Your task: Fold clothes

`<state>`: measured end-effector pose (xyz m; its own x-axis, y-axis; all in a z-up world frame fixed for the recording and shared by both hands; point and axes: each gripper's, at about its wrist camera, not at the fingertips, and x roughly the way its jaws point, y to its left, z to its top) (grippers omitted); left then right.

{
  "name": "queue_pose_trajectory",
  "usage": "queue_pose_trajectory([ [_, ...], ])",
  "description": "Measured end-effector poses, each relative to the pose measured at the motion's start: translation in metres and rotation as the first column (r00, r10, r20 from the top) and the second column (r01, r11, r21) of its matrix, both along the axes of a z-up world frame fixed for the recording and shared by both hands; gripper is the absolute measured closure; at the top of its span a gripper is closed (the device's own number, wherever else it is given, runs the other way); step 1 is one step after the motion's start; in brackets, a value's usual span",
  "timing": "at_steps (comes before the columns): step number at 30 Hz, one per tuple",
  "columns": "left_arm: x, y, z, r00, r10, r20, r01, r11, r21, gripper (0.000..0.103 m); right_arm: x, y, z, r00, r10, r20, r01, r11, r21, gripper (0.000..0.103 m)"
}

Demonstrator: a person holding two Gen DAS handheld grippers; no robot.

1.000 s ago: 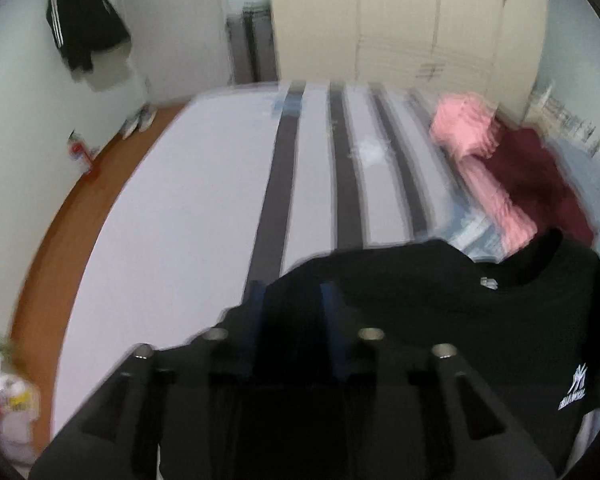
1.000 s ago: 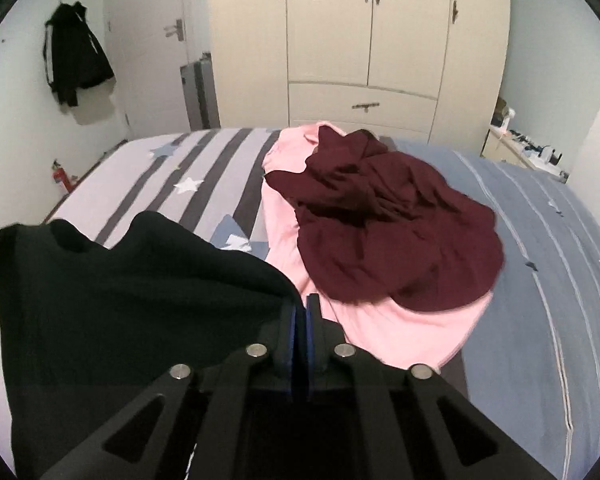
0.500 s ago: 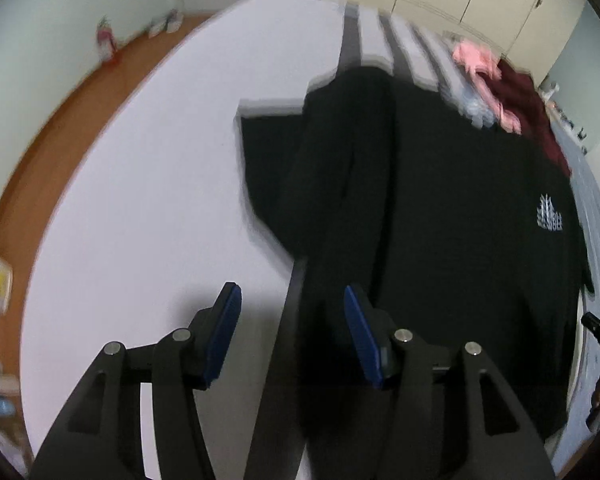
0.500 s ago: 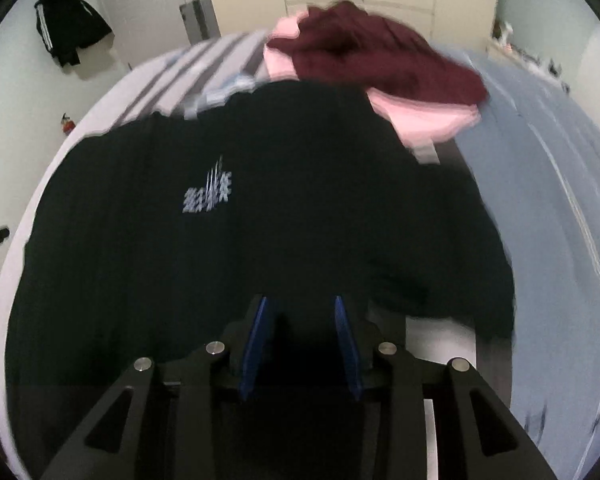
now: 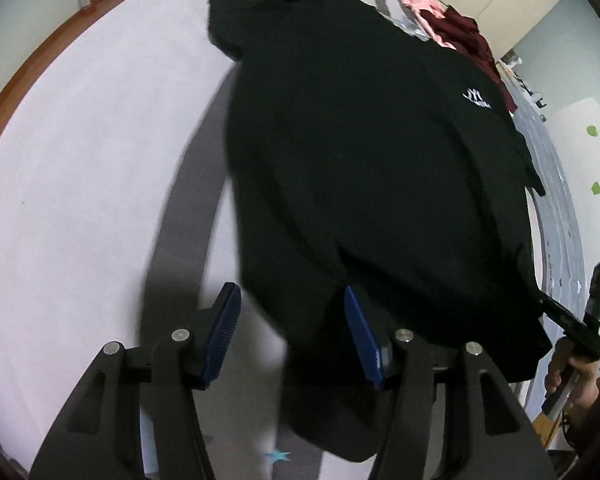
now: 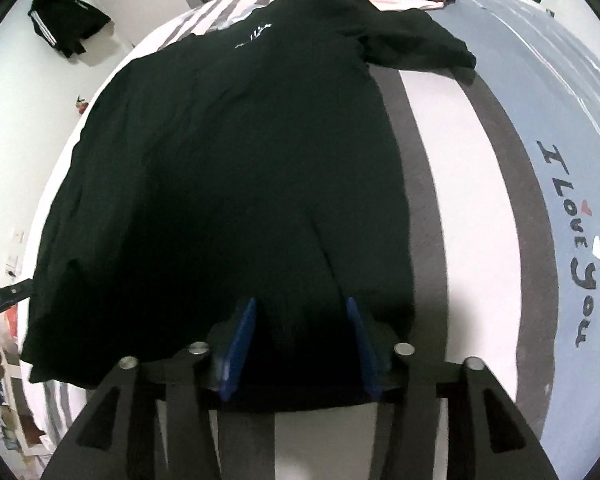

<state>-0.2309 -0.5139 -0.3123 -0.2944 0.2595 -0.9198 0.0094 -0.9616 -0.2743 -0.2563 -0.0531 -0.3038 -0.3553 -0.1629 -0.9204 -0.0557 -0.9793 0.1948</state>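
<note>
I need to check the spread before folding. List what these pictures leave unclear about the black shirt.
- Black shirt hem: left wrist view, hidden behind the left gripper; right wrist view, behind the right gripper, whose jaws are opening.
- White chest logo: too small to read in both views.
- Bedsheet beneath: covered by the shirt.

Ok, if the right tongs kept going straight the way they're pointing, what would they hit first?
Most likely the hem of the black T-shirt, which lies between the opening right tongs, with the bed right under it. Depth is hard to judge here.
</note>
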Motion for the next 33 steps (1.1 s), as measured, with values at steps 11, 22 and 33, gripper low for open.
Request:
queue_pose_trajectory([
  [11,0.038,0.043,-0.032,0.998,0.057,-0.003,-0.057,0.99,-0.126,0.048,-0.006,0.001,-0.01,0.998,0.008,-0.065,-0.004,0.998,0.059,0.044],
  [22,0.051,0.059,-0.023,0.998,0.01,-0.059,-0.019,0.989,-0.144,0.098,0.013,0.006,-0.018,0.992,0.031,-0.119,-0.023,0.998,0.063,0.063],
  [33,0.07,-0.043,0.057,0.996,0.041,-0.078,-0.047,0.995,-0.083,0.097,0.069,0.025,0.03,0.988,0.074,-0.134,-0.076,0.997,-0.007,0.096],
])
